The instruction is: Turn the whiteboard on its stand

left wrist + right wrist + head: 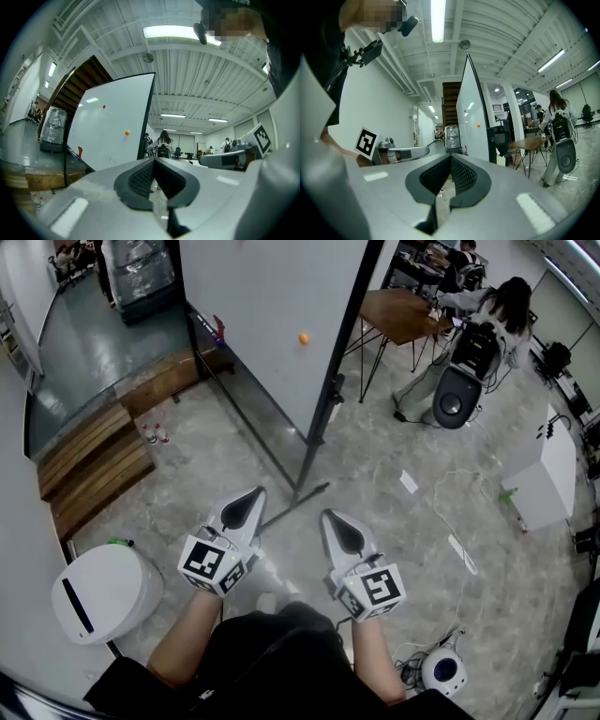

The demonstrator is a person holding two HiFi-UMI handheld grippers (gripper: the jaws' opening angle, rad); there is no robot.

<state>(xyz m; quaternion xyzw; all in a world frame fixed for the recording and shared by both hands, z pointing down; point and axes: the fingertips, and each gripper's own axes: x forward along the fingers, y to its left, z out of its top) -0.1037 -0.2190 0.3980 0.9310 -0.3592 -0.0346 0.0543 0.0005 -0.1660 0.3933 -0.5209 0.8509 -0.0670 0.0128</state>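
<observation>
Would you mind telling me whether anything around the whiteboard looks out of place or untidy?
Nothing looks damaged or spilled, and the whiteboard stands upright on its stand. The only untidiness is on the floor to its right in the head view, where a white sheet and a white strip lie loose.

Open-plan office workspace.
A standing whiteboard (272, 324), a far-right desk (398, 313) with a person (502, 310) beside it, and ceiling strip lights (176, 32) showed it.
</observation>
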